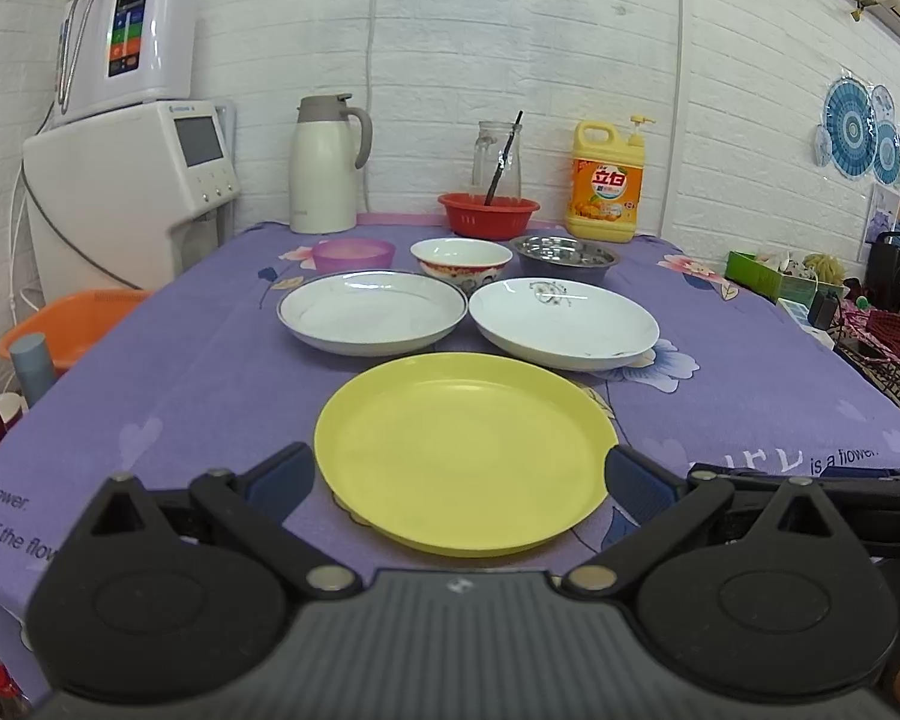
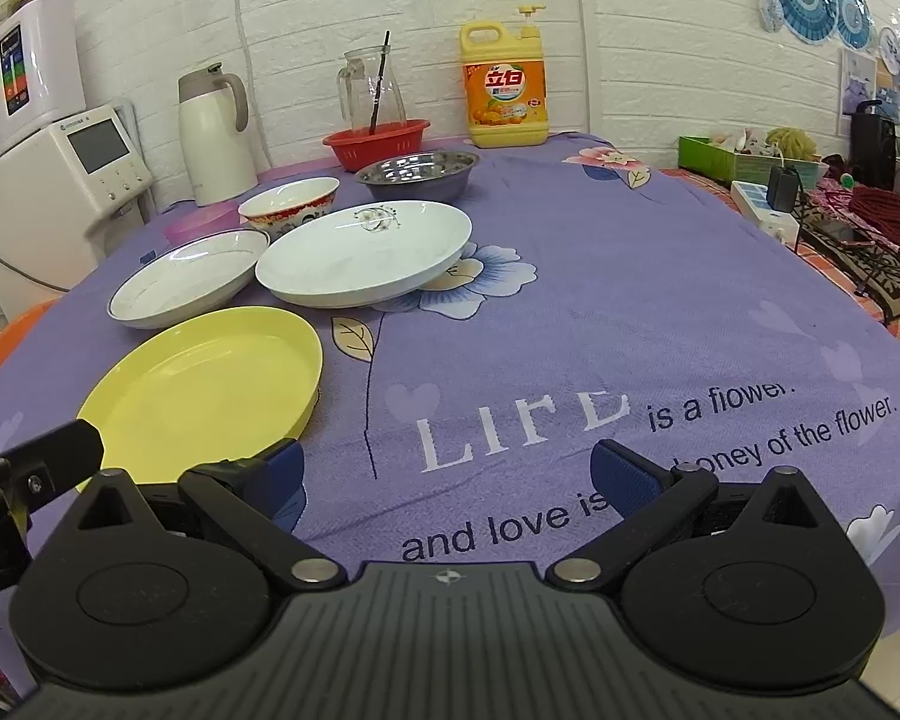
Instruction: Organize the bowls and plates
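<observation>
A yellow plate (image 1: 462,450) (image 2: 210,384) lies nearest on the purple tablecloth. Behind it are a grey-rimmed white plate (image 1: 372,312) (image 2: 189,279) and a white plate with a small motif (image 1: 564,321) (image 2: 363,252). Further back stand a pink bowl (image 1: 354,253) (image 2: 201,222), a red-patterned ceramic bowl (image 1: 461,258) (image 2: 288,203) and a steel bowl (image 1: 566,257) (image 2: 417,171). My left gripper (image 1: 459,480) is open and empty, its fingers on either side of the yellow plate's near edge. My right gripper (image 2: 447,471) is open and empty over bare cloth, right of the yellow plate.
At the back stand a white thermos jug (image 1: 324,165), a red basket (image 1: 489,213), a glass pitcher (image 1: 498,159) and a yellow detergent bottle (image 1: 606,183). White appliances (image 1: 132,180) stand left of the table. A cluttered side surface (image 2: 810,204) lies to the right.
</observation>
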